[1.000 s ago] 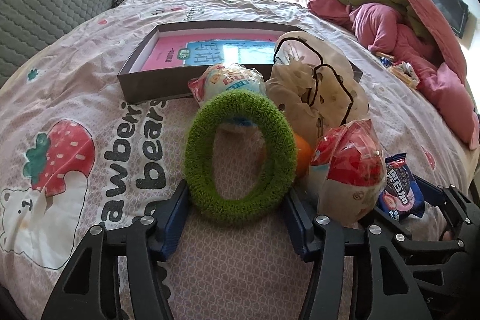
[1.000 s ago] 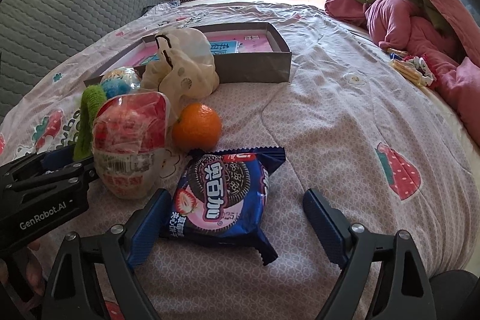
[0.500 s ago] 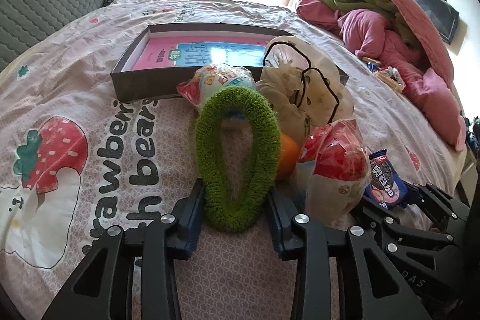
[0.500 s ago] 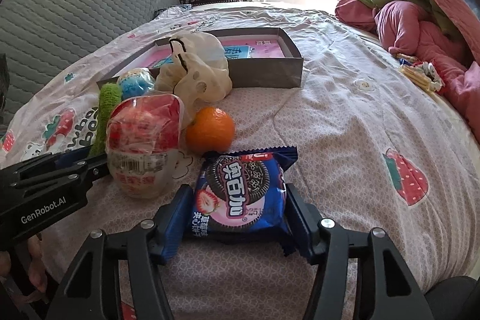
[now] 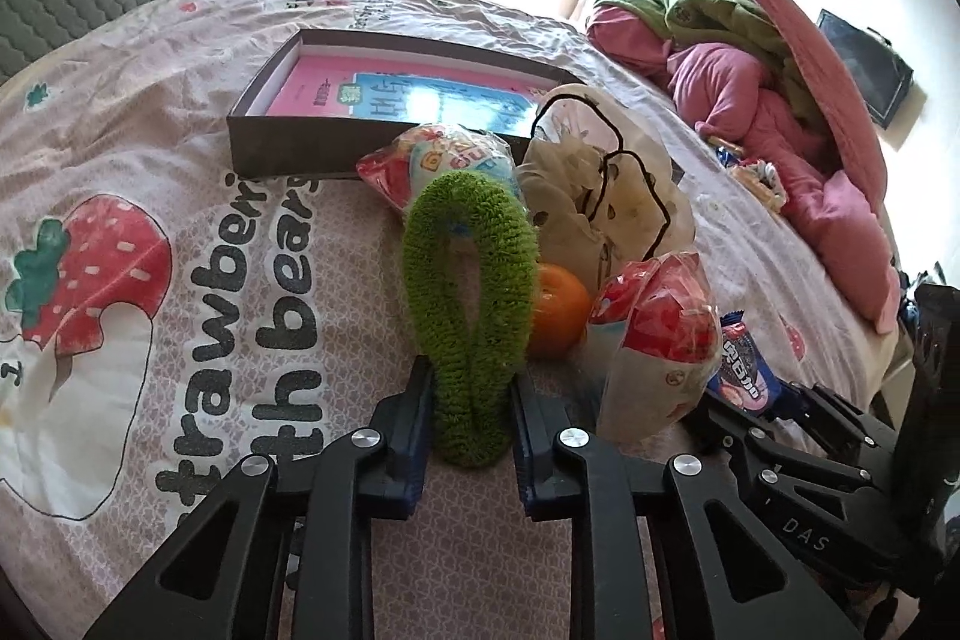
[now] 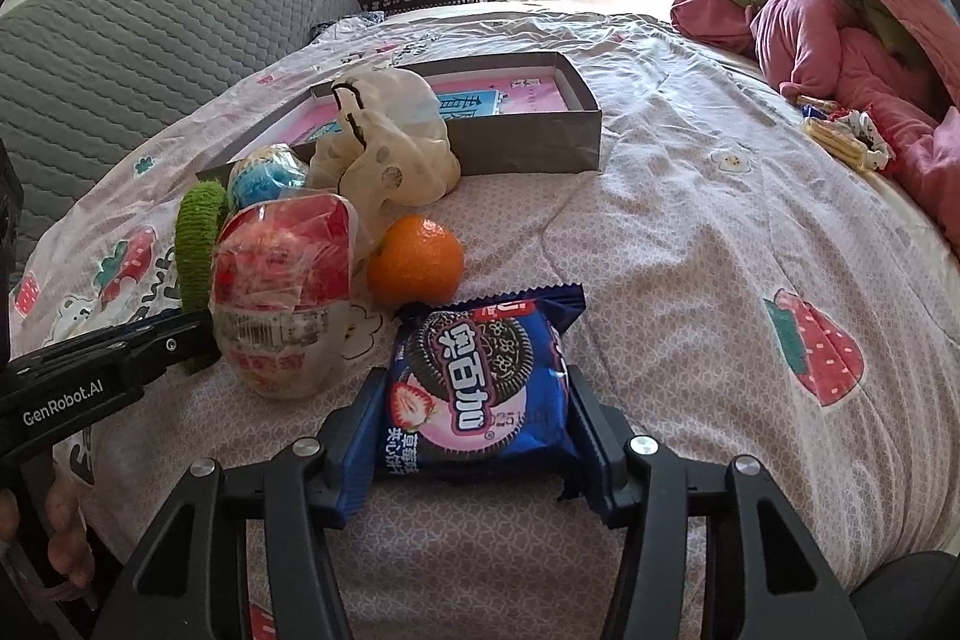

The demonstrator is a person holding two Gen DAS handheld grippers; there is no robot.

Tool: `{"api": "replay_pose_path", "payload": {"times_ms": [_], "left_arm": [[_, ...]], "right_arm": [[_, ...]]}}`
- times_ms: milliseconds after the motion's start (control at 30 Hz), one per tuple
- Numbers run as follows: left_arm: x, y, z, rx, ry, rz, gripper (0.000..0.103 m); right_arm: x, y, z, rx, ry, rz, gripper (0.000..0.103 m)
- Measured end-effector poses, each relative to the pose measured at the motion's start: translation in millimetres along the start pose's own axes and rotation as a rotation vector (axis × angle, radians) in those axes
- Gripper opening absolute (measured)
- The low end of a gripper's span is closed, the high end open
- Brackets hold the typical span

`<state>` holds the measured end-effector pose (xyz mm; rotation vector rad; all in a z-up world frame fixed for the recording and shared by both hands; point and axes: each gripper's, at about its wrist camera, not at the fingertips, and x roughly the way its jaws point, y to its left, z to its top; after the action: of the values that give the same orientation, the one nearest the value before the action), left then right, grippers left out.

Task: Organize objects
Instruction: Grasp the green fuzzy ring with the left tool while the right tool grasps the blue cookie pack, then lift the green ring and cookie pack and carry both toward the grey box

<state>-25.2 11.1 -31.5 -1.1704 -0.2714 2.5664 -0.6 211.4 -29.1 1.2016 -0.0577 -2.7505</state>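
Observation:
My left gripper [image 5: 469, 400] is shut on a fuzzy green ring [image 5: 469, 292], squeezed into a narrow loop over the bedspread. The ring also shows edge-on in the right wrist view [image 6: 197, 250]. My right gripper [image 6: 474, 418] is shut on a blue cookie packet [image 6: 480, 382], which peeks out in the left wrist view [image 5: 741, 370]. An orange [image 6: 417, 265], a red and white wrapped snack [image 6: 282, 292], a round blue and white wrapped item [image 6: 264, 178] and a cream plastic bag [image 6: 384, 148] lie between the grippers and a shallow dark box [image 6: 528, 142].
The box [image 5: 282, 148] holds a pink and blue book [image 5: 420, 94]. Piled pink and green bedding [image 6: 840, 10] fills the right side. A grey quilted headboard [image 6: 150, 34] stands on the left. Small wrapped items [image 6: 846, 136] lie near the bedding.
Both grippers went from open to shut: the left squeezed the green ring narrow, the right closed on the cookie packet. Both views now sit slightly higher.

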Motion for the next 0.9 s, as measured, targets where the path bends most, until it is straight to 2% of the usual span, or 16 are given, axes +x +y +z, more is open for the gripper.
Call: {"api": "replay_pose_path", "payload": {"times_ms": [467,900], "left_arm": [[-15.2,-9.9,-4.7,0.059,-0.046,0.031,0.023],[-25.9,-9.2,-1.8,0.061,-0.092,0.043,0.023]], "right_arm": [[-9.0,-1.8,1.6,-0.003,-0.041,0.005,0.053],[-26.0,-2.3,7.3,-0.012,-0.136,-0.014,0.053]]}}
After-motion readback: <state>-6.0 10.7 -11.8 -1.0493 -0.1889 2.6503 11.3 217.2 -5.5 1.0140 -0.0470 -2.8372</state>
